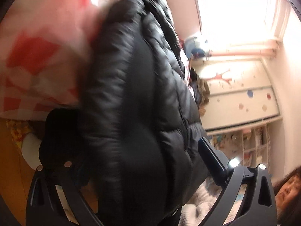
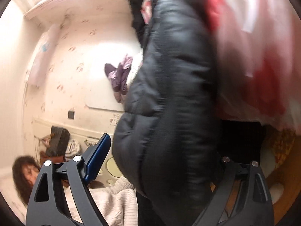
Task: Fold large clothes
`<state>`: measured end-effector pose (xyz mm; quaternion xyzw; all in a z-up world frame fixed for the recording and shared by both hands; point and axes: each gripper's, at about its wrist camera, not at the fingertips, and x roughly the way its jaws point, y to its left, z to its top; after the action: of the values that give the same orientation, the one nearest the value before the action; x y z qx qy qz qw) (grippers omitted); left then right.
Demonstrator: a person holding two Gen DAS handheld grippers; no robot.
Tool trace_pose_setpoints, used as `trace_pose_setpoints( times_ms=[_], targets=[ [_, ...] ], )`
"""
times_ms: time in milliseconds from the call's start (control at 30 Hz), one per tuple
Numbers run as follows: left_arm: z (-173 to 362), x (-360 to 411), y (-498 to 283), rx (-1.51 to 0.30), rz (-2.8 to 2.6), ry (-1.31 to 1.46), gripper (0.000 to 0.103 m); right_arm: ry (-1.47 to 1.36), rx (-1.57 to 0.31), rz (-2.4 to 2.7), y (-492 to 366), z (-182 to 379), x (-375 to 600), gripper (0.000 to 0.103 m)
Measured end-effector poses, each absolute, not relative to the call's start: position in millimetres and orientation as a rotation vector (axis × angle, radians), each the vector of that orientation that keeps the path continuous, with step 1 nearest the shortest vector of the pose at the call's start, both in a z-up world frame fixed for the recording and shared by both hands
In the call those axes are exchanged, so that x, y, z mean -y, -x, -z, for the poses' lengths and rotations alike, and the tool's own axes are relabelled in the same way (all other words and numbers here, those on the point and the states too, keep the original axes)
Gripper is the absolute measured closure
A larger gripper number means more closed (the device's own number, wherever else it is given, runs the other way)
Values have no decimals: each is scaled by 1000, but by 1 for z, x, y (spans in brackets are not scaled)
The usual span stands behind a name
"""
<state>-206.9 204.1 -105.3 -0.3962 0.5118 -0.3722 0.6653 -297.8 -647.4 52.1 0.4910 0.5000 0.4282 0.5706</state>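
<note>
Black puffer jacket (image 1: 135,103) fills frame centre in both views, bunched between each gripper's jaws. Left gripper (image 1: 131,150), right gripper (image 2: 165,150): jaws wide apart, grip itself hidden, cannot tell. Pink-red quilt (image 1: 37,56) behind. No fold visible; nearly everything left.

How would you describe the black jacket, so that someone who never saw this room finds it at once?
Start at the big pink and red quilt that fills one side of both views. Right beside it, between each gripper's fingers, is the black jacket. It is shiny, puffy and stitched in padded ribs, the only large black garment here, unlike the small purple garment by the wall.
</note>
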Motion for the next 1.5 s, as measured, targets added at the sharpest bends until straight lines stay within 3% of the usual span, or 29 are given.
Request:
trace_pose_setpoints(
  times_ms=[33,67,100,133,200,300,433,533,600,633,700,833,900,1033,1133,1200,1267,1500],
  targets=[
    [102,-201,208,-1157,832,875,11,-1137,-1155,-1005,298,-56,647,42],
    [100,-200,209,-1158,816,864,26,-1119,-1135,-990,300,-60,649,52],
    [97,-199,210,-1165,786,844,40,-1117,-1125,-980,300,-62,650,69],
    [93,-198,212,-1164,768,830,47,-1099,-1113,-967,301,-66,652,73],
    [82,-196,217,-1145,744,790,71,-1055,-1094,-951,304,-76,651,81],
    [53,-189,232,-1102,701,703,86,-1010,-1046,-959,309,-98,652,87],
    [6,-178,255,-1049,650,520,90,-977,-981,-1013,323,-132,660,88],
    [-18,-160,271,-1058,558,278,89,-947,-1040,-1051,340,-139,661,88],
    [-14,-147,278,-1088,497,153,80,-951,-1123,-1039,345,-125,667,77],
    [-10,-143,278,-1099,481,129,77,-980,-1165,-1033,348,-112,669,60],
    [3,-142,277,-1123,460,124,63,-1014,-1223,-1007,351,-93,677,45],
    [27,-157,276,-1122,469,218,59,-1061,-1243,-1019,359,-71,669,44],
    [27,-159,277,-1113,463,214,59,-1049,-1197,-1036,360,-79,663,46],
    [20,-155,282,-1090,416,148,59,-1043,-1115,-1017,359,-90,655,71],
    [15,-143,283,-1080,439,153,70,-1040,-1046,-995,359,-99,658,83],
    [14,-153,282,-1076,480,252,81,-1044,-988,-994,359,-110,660,86],
    [9,-172,282,-1047,556,429,86,-1051,-928,-1006,359,-123,661,88],
    [-11,-211,287,-912,699,711,87,-1048,-785,-1058,358,-169,667,89]
  ],
)
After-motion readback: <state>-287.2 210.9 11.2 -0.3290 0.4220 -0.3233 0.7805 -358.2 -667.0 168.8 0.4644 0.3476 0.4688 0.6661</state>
